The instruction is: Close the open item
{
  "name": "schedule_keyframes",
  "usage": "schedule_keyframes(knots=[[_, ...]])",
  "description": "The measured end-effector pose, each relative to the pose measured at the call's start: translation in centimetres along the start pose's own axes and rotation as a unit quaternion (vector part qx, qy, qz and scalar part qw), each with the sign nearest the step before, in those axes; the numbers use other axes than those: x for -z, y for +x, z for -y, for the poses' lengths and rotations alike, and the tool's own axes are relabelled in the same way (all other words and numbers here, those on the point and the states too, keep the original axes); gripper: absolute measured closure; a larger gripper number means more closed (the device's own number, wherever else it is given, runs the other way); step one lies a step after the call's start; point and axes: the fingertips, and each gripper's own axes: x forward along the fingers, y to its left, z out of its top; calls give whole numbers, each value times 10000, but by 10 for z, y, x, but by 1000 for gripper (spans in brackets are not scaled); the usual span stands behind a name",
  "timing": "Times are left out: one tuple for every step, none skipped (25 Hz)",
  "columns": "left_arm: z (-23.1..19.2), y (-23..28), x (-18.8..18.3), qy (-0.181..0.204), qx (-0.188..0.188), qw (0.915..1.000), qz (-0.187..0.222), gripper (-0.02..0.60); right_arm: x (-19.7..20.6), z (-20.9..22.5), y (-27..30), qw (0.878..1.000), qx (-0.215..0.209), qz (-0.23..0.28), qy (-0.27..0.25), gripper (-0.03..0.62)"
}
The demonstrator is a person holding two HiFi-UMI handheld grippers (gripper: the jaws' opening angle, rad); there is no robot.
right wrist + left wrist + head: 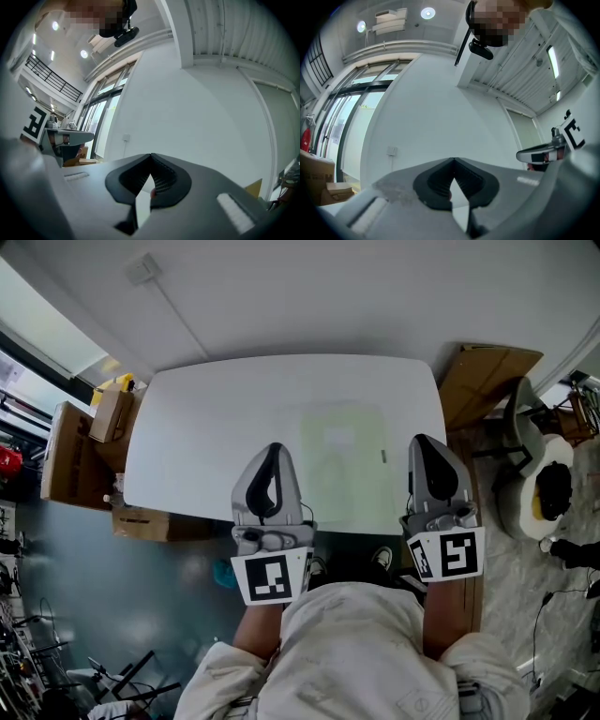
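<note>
Tongs pressed together on both sides, tips touching, nothing pinched. Left gripper (pixel 274 448) and right gripper (pixel 423 441) raised at 6 o'clock edge of white table (pixel 206 427), tilted up toward wall. Pale green sheet (pixel 342 465) flat on table, between both grippers, too faint to judge open or closed.
</note>
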Motion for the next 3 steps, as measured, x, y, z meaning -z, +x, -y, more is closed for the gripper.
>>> schedule_keyframes(knots=[[0, 1, 1, 1, -9, 10000, -4, 580, 1, 1, 1, 10000, 2, 1, 3, 594], [0, 2, 2, 1, -18, 10000, -9, 580, 1, 2, 1, 10000, 4, 3, 9, 594], [-1, 2, 2, -1, -29, 10000, -14, 580, 2, 3, 2, 10000, 6, 7, 18, 594]])
